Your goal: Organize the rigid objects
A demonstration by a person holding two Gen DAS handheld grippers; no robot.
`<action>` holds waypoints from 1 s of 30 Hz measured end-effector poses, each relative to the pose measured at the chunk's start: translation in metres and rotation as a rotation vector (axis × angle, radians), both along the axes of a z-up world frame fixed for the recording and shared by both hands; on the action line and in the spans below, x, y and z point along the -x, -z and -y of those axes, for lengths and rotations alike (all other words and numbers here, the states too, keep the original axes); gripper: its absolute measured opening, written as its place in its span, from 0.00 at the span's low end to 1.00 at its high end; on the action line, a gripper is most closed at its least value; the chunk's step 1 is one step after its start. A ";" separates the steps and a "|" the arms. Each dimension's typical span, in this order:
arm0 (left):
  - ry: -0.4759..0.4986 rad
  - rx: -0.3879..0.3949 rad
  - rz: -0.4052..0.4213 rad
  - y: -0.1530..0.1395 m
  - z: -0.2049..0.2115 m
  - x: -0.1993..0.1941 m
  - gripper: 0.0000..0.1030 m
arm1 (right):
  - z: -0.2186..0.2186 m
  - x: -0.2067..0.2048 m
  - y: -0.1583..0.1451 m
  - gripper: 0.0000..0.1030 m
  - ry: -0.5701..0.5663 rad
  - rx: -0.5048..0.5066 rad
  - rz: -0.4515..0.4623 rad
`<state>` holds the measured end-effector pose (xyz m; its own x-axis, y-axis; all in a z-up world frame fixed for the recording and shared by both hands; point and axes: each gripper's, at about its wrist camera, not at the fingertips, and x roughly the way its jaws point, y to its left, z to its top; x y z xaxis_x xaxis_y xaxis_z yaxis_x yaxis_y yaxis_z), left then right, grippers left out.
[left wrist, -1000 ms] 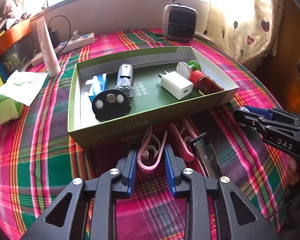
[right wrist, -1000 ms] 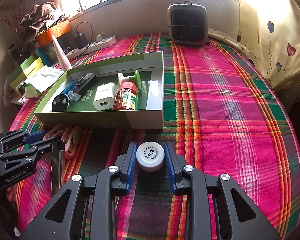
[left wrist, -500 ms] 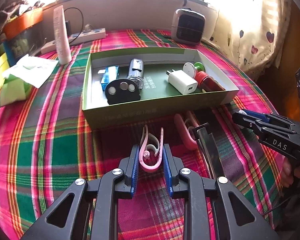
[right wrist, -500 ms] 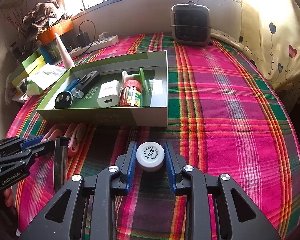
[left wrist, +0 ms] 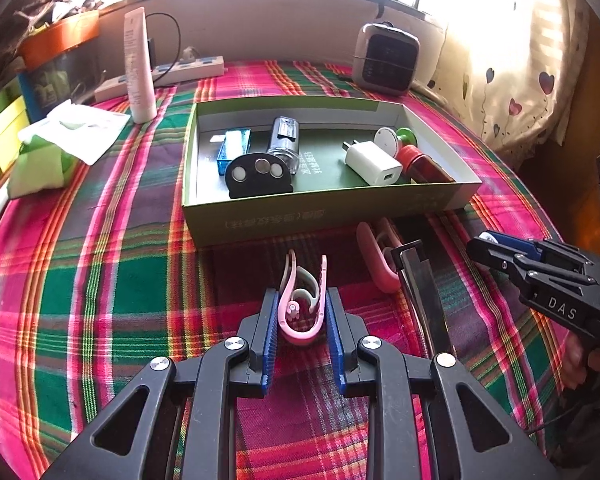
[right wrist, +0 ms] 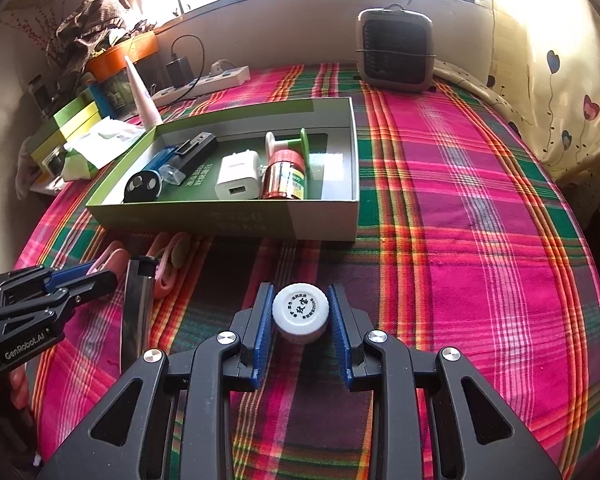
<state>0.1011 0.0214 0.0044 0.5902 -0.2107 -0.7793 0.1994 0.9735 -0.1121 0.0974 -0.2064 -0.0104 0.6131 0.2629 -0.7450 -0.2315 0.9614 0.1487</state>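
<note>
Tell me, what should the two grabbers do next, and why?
Probably carry both things into the green box. The left gripper is shut on the pink clip, and the right gripper is shut on the white-capped bottle. Both are gripped but outside the box, where other small things already lie.

A pink clip (left wrist: 302, 309) sat clamped in the left claw (left wrist: 300, 312); a white-capped bottle (right wrist: 300, 312) stood upright, clamped in the right claw (right wrist: 300, 314).
</note>
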 end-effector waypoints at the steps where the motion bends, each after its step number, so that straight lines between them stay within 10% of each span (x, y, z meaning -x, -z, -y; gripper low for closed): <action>1: 0.000 0.001 0.001 0.000 0.000 0.000 0.21 | 0.000 0.000 0.000 0.28 -0.002 -0.001 0.000; 30: -0.008 0.026 0.055 -0.018 -0.006 0.009 0.21 | -0.012 0.006 -0.008 0.28 -0.039 -0.011 0.017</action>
<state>0.0918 0.0277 0.0227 0.6337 -0.2260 -0.7398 0.1985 0.9719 -0.1268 0.0910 -0.1941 -0.0020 0.6149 0.2952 -0.7312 -0.2718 0.9498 0.1549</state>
